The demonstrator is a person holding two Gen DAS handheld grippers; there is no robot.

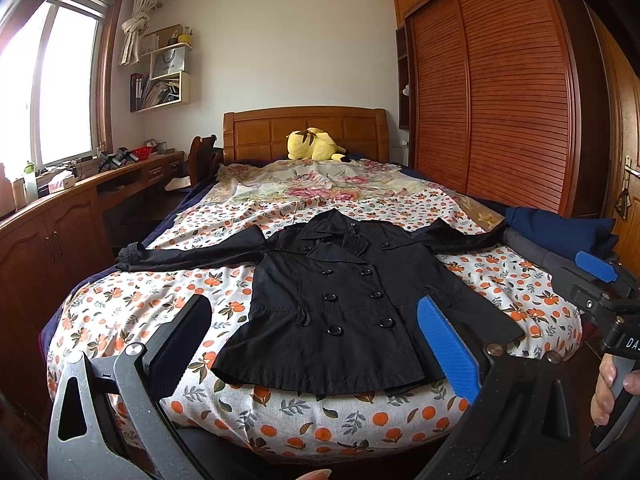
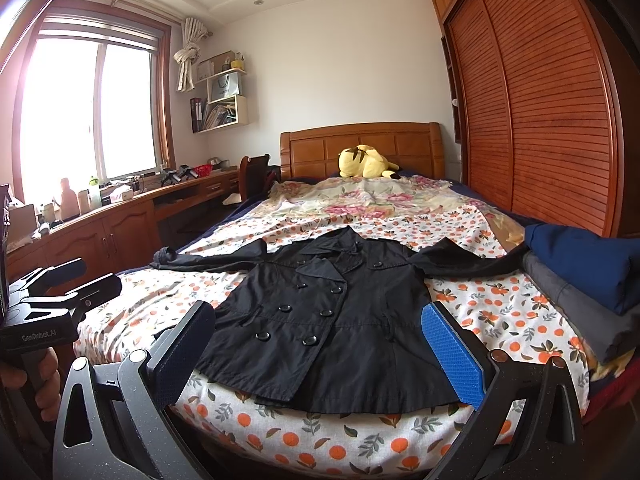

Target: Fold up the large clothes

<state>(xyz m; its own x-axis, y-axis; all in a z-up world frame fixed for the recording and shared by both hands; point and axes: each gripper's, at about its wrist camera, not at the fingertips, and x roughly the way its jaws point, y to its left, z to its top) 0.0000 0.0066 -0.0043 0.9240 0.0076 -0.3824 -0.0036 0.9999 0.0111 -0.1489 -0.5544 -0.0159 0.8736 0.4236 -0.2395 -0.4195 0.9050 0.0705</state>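
A black double-breasted coat (image 1: 344,304) (image 2: 328,312) lies flat and face up on the bed, sleeves spread to both sides, hem toward me. My left gripper (image 1: 316,344) hovers open just before the hem, its fingers wide apart with nothing between them. My right gripper (image 2: 320,352) is likewise open in front of the hem and holds nothing. The right gripper (image 1: 600,276) also shows at the right edge of the left wrist view, held by a hand (image 1: 608,384). The left gripper (image 2: 64,284) appears at the left edge of the right wrist view.
The bed has an orange-fruit print sheet (image 1: 152,300) and a flowered quilt (image 1: 320,180). Folded blue and grey clothes (image 2: 580,280) are stacked at the bed's right edge. A yellow plush toy (image 1: 312,144) rests by the headboard. A desk (image 1: 80,200) runs along the left, a wardrobe (image 1: 500,100) along the right.
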